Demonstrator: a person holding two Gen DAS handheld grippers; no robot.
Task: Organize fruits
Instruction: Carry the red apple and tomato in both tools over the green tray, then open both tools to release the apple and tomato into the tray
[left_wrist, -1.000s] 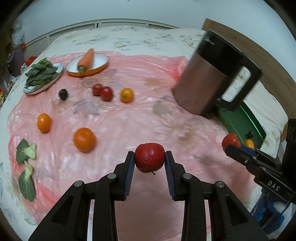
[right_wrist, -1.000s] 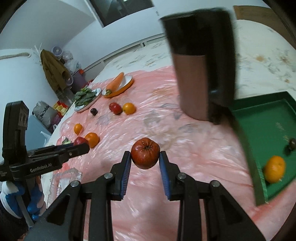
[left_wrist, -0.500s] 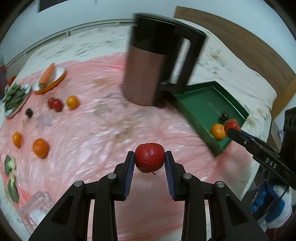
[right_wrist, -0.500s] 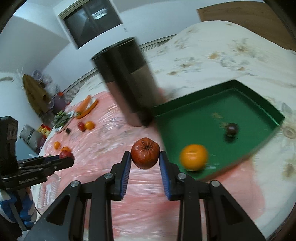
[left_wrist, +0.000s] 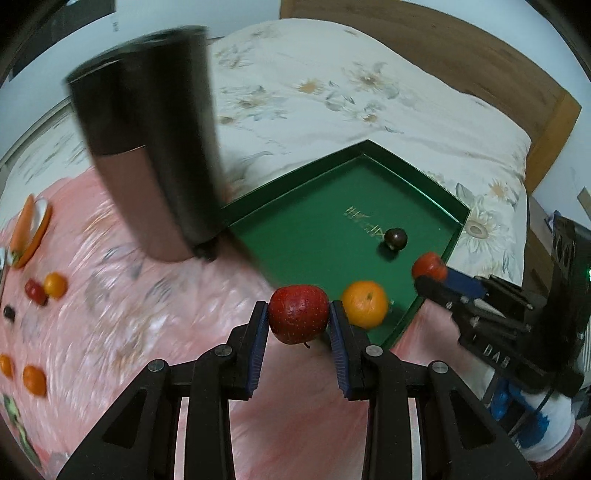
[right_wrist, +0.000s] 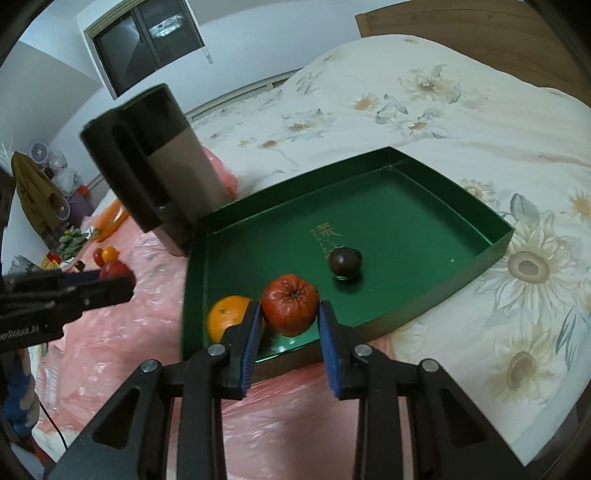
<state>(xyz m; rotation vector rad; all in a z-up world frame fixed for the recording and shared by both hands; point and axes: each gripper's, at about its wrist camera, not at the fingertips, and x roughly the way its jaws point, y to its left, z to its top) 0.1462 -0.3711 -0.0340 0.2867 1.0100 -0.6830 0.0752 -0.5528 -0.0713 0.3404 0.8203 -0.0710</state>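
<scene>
My left gripper (left_wrist: 298, 320) is shut on a smooth red apple (left_wrist: 298, 313), held over the pink sheet just short of the green tray (left_wrist: 295, 229). My right gripper (right_wrist: 290, 313) is shut on a wrinkled red apple (right_wrist: 290, 302), hanging over the near edge of the green tray (right_wrist: 424, 206). Inside the tray lie an orange (right_wrist: 225, 318) and a dark plum (right_wrist: 344, 261). In the left wrist view the right gripper (left_wrist: 430, 271) with its apple (left_wrist: 428, 265) hovers by the tray's right corner, close to the orange (left_wrist: 364, 304) and the plum (left_wrist: 396, 238).
A tall dark kettle (left_wrist: 155, 155) stands at the tray's left corner. On the pink sheet (left_wrist: 129, 314) farther left lie several oranges and small red fruits (left_wrist: 35, 290), a plate with a carrot (left_wrist: 26, 229) and greens. Flowered bedding (right_wrist: 461, 122) and a wooden headboard lie beyond.
Both grippers have swept right from the middle of the pink sheet toward the green tray, each still holding its apple. The right one now hangs over the tray's edge.
</scene>
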